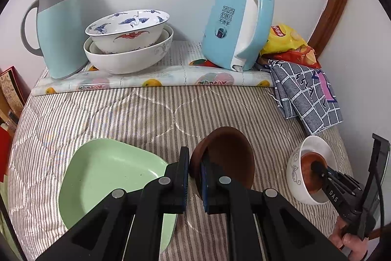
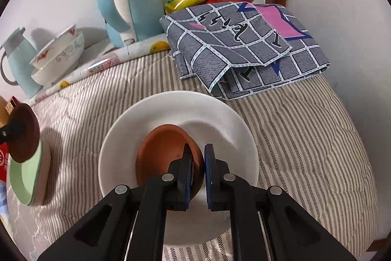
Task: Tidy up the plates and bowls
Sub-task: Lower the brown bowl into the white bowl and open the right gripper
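Brown dish: pinched at its rim by the left gripper — could swing loose.
Right gripper: clamps another inside the white bowl — may tip it.

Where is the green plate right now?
In the left wrist view the green plate lies low and left on the striped cover, beside the brown dish.

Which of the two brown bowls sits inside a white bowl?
The brown bowl pinched by the right claw; the left claw's brown bowl hangs over the green plate.
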Tool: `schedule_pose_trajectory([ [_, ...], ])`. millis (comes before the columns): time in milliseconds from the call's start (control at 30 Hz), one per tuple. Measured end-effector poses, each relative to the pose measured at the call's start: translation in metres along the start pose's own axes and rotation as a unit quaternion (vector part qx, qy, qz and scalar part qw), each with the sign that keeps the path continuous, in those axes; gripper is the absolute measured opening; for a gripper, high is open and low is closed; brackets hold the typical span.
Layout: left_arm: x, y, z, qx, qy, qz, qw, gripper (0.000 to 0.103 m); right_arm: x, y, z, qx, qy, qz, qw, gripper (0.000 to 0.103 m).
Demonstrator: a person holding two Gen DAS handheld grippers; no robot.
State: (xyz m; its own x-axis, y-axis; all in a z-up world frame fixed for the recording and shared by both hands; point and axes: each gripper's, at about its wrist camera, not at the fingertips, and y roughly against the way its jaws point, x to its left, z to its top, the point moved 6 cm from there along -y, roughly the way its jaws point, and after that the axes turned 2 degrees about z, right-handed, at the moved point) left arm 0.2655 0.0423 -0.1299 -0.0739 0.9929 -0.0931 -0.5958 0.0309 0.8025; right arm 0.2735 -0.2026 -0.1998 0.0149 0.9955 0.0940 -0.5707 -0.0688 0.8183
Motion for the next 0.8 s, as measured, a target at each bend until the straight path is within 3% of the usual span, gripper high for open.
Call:
schedule_pose_trajectory([
  [500, 0.005, -0.005, -0.002, 0.008, 0.007, -0.008, 0.9999, 0.009, 0.01, -0.011, -0.001, 0.017, 0.076, -0.07, 0.995, 0.015],
  [800, 0.011, -0.003, -0.004, 0.009, 0.011, -0.008, 0.9999, 0.009, 0.011, -0.013, 0.0, 0.015, 0.089, -0.08, 0.993, 0.02],
])
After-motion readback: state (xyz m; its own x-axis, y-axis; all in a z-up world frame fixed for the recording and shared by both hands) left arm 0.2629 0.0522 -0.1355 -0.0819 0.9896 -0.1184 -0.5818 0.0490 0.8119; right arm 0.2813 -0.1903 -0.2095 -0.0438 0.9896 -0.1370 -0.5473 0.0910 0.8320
